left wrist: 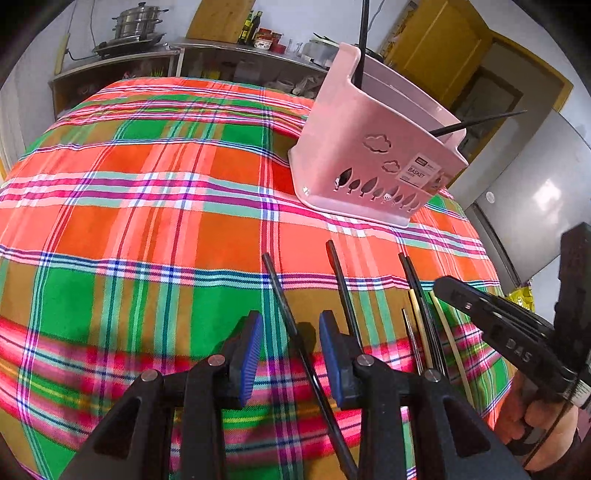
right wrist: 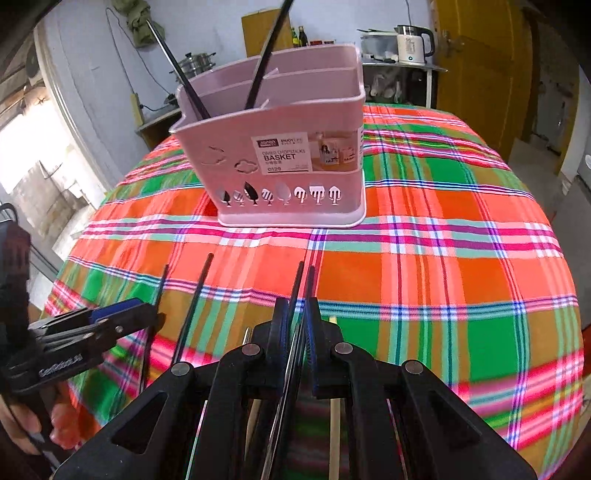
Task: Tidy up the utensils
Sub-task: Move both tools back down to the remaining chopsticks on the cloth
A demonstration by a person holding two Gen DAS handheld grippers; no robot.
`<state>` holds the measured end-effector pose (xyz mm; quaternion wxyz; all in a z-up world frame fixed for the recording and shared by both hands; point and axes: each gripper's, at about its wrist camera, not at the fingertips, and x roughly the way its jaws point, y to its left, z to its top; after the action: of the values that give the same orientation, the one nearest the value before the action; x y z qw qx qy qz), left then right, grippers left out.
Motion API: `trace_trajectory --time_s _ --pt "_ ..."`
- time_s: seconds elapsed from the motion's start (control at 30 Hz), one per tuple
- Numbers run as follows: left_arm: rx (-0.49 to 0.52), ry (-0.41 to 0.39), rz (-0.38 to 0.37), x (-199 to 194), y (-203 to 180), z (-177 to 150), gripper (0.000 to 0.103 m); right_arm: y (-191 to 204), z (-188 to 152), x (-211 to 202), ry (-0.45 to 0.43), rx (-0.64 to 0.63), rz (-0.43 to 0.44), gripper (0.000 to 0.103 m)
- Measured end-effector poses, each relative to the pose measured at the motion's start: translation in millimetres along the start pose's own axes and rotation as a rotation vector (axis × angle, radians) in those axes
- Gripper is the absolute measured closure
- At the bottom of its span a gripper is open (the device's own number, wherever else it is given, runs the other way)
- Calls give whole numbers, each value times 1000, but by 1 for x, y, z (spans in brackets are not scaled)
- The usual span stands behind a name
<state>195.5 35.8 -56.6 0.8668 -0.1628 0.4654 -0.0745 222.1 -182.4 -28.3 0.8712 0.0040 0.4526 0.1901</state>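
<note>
1. Left gripper: jaws apart, low over the plaid cloth. One black chopstick lies on the cloth in the gap between its blue pads; not pinched.
2. Right gripper: jaws nearly together around a pair of black chopsticks, whose tips stick out ahead toward the basket. Looks like a grip, pads tight on both sides.
3. Pink basket stands upright on the bench, beyond both grippers, toward the far edge. Label reads "BASKET".
4. Two black chopsticks already stand in the basket, leaning in different directions, in separate compartments as far as I can tell.
5. More loose sticks on the cloth near the grippers: another black chopstick just right of the left gripper's gap, and pale wooden ones partly hidden under the right gripper.
6. Background: steel pot on a shelf, kettle on a counter, yellow door.
</note>
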Motion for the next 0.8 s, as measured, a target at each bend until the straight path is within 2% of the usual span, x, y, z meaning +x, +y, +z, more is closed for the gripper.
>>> trace_trajectory --time_s 0.3,0.57,0.7,0.8 --pt "49 2 32 9 -10 5 72 -11 5 21 60 23 -4 94" --pt "90 6 40 14 -17 10 81 -20 2 19 73 32 -32 97" --pt "105 24 75 15 -16 10 90 -16 2 19 98 19 -31 96" --pt "134 40 98 18 -21 12 90 -11 3 21 112 -7 -49 96"
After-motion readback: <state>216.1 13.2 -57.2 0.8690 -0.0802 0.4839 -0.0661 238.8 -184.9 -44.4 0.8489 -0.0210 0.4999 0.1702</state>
